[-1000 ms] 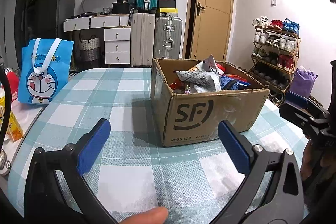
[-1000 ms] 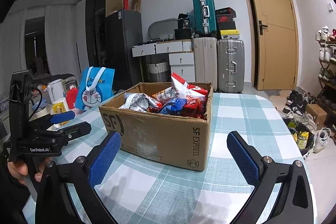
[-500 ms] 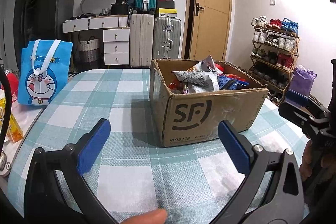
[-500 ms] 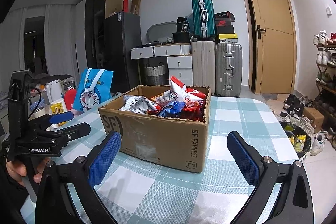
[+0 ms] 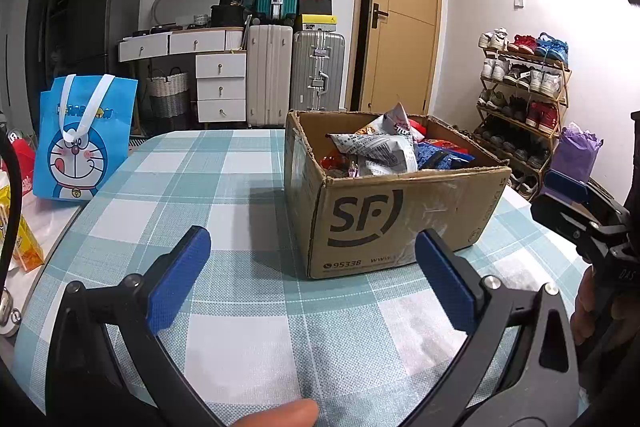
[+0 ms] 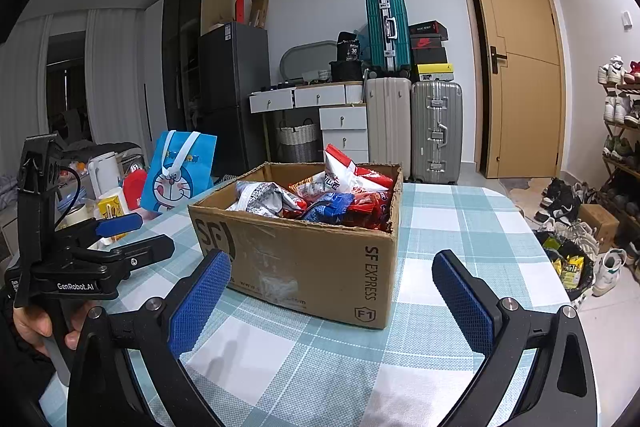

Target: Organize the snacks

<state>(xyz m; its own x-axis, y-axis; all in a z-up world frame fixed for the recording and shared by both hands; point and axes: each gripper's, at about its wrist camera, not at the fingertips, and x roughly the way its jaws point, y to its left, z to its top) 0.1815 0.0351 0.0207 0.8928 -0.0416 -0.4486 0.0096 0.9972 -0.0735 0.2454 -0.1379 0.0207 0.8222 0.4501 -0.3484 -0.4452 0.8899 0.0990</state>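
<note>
An open brown SF cardboard box (image 5: 384,223) (image 6: 304,259) stands on the checked table, filled with several snack bags: a grey-white one (image 5: 376,151) (image 6: 260,199), a blue one (image 6: 332,205) and red ones (image 6: 368,207). My left gripper (image 5: 312,267) is open and empty, held low in front of the box's near left side. My right gripper (image 6: 332,283) is open and empty, facing the box's near corner. Each gripper shows at the edge of the other's view, the left one (image 6: 120,231) and the right one (image 5: 568,195).
A blue Doraemon bag (image 5: 80,139) (image 6: 180,175) stands at the table's left edge with a yellow carton (image 6: 110,211), a kettle (image 6: 102,171) and a red item beside it. Suitcases (image 5: 268,75), drawers, a door and a shoe rack (image 5: 520,99) line the room behind.
Both views have shifted only slightly; the box sits a little lower and closer in the right wrist view. Both grippers stay open and empty.
</note>
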